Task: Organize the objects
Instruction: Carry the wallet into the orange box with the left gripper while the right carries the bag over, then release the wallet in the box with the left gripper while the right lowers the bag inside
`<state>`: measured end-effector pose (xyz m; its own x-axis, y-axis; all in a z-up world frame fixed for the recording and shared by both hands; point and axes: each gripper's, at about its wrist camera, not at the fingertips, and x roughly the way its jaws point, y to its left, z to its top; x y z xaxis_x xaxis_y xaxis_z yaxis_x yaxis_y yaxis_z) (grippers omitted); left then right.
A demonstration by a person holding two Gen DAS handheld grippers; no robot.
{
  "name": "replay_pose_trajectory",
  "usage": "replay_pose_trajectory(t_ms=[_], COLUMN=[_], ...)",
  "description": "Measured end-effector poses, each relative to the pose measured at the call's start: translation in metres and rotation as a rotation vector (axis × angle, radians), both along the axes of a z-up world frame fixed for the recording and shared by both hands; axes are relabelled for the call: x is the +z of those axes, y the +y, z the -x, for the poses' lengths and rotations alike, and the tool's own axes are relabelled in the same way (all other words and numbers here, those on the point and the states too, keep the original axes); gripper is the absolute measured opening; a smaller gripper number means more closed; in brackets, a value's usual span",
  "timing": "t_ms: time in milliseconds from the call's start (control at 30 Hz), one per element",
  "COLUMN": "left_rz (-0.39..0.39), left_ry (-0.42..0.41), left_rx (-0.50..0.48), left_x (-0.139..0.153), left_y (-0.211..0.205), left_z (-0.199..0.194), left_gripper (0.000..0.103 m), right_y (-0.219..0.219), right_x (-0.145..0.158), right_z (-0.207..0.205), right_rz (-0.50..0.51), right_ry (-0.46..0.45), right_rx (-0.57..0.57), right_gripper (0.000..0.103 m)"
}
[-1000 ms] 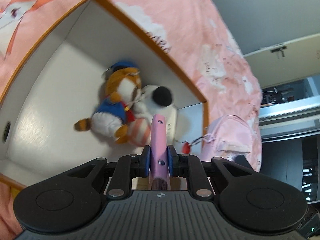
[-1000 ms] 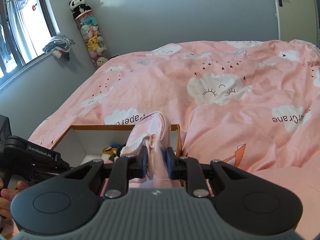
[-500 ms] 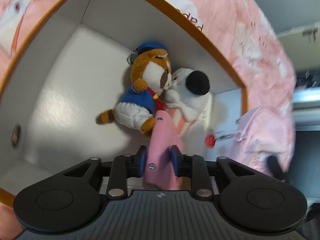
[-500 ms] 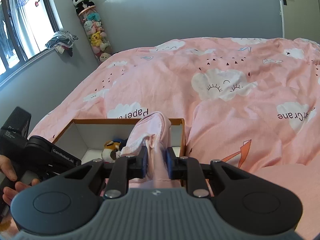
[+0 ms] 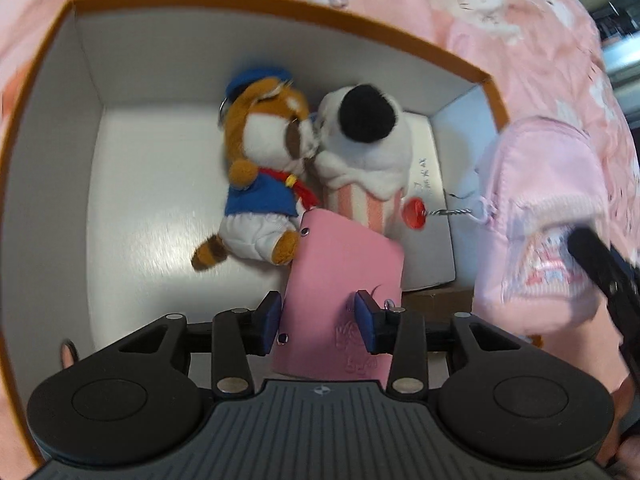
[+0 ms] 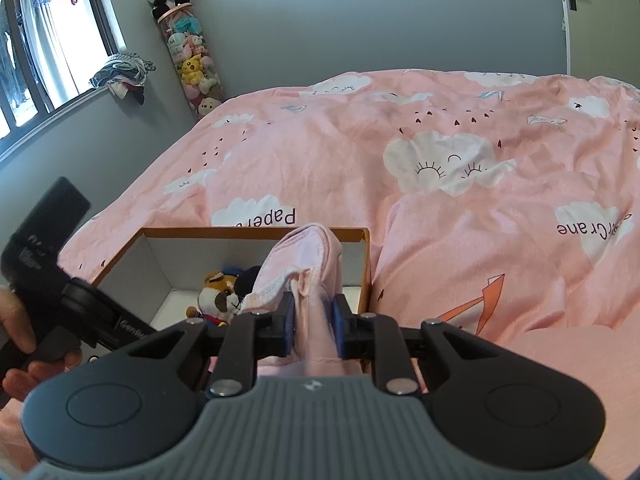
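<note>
The left gripper (image 5: 318, 314) points steeply down into the white cardboard box (image 5: 132, 80), its jaws opening around a flat pink wallet (image 5: 340, 268) leaning on two plush toys (image 5: 264, 168). The right gripper (image 6: 313, 326) stays clamped on a soft pink pouch (image 6: 308, 264) over the box's corner.

A pink cloud-print duvet (image 6: 460, 184) covers the bed beneath grey walls (image 6: 280, 20); daylight enters a window (image 6: 36, 60) at ten o'clock, a door (image 6: 600, 12) stands at one o'clock.
</note>
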<state>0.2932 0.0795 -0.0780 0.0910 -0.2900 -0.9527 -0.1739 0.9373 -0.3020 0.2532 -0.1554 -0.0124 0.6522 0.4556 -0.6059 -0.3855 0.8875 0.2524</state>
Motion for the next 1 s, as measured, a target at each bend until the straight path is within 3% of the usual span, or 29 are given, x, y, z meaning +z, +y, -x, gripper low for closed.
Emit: replay_pose_trajectory(t_ms=[200, 433, 567, 800, 1000], left_rz=[-0.021, 0.011, 0.012, 0.049, 0.098], left_ry=[0.037, 0.119, 0.11, 0.034, -0.093], left_rx=[0.026, 0.074, 0.048, -0.083, -0.044], left_x=[-0.004, -0.019, -0.017, -0.018, 0.003], left_y=[-0.006, -0.006, -0.007, -0.012, -0.001], left_z=[0.0, -0.003, -0.004, -0.005, 0.013], left_gripper=[0.045, 0.049, 0.05, 0.049, 0.024], right_y=[0.001, 0.003, 0.002, 0.001, -0.003], right_x=[-0.002, -0.003, -0.003, -0.003, -0.004], right_z=[-0.002, -0.001, -0.001, 0.0, 0.0], right_rz=[0.007, 0.011, 0.012, 0.009, 0.016], right_ry=[0.005, 0.009, 0.009, 0.011, 0.016], right_rx=[0.0, 0.005, 0.0, 0.001, -0.002], right_gripper=[0.021, 0.021, 0.021, 0.021, 0.021])
